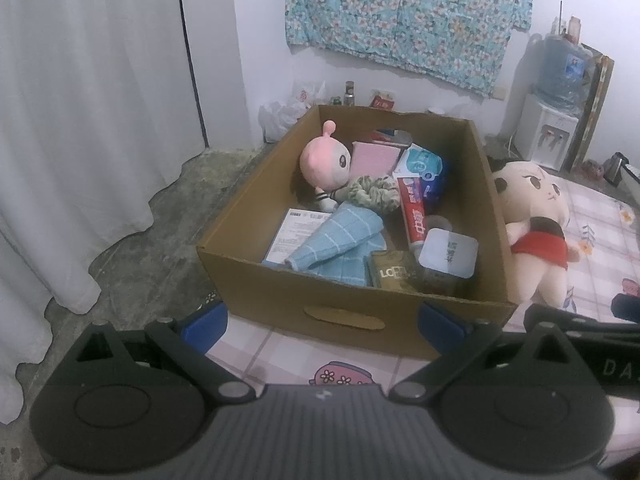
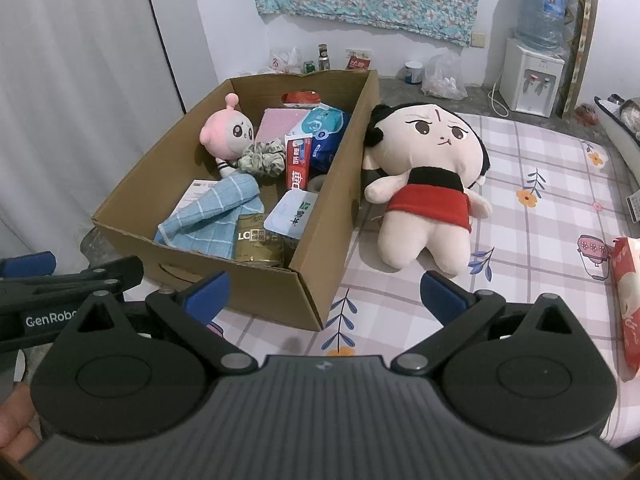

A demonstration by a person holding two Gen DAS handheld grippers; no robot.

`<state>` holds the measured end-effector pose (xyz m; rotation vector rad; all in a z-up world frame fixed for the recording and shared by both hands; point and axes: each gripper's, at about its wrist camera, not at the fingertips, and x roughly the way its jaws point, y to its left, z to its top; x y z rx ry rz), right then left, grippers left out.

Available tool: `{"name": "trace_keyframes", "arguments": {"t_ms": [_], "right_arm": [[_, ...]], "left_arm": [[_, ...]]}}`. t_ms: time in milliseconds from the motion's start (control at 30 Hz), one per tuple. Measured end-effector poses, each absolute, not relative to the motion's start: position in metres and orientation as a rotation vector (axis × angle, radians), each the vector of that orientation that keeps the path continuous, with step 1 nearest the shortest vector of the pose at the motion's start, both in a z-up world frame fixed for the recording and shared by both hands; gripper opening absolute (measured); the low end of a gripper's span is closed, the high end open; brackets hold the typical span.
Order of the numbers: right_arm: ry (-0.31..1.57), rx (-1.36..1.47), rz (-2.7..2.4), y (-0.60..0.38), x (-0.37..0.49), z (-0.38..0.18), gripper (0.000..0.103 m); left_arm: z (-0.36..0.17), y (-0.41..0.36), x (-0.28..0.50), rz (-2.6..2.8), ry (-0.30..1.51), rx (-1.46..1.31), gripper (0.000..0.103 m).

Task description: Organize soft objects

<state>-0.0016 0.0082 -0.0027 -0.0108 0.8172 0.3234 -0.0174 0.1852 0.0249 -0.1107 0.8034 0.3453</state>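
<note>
Both claws, left [image 1: 322,326] and right [image 2: 325,292], gape wide, holding nothing. Big doll [image 2: 428,184] lies outside the box [image 2: 320,240], at one o'clock; likely next: right claw pinches its red-clad torso, lifts clear of the box wall.

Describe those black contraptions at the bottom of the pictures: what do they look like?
The left gripper and right gripper look alike: black hinged arms on round discs, silver rivets, ribbed grey housing, and blue pads on the fingertips. White "GenRobo" lettering marks the left one's side in the right camera.
</note>
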Motion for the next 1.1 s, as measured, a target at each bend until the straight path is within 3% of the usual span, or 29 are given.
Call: {"name": "trace_keyframes", "arguments": {"t_ms": [1100], "right_arm": [[0.816, -0.016, 0.328, 0.0073, 0.0011, -0.0017, 0.102]], "left_arm": [[0.0255, 0.1864, -0.0170, 0.346, 0.804, -0.109, 0.101]]}}
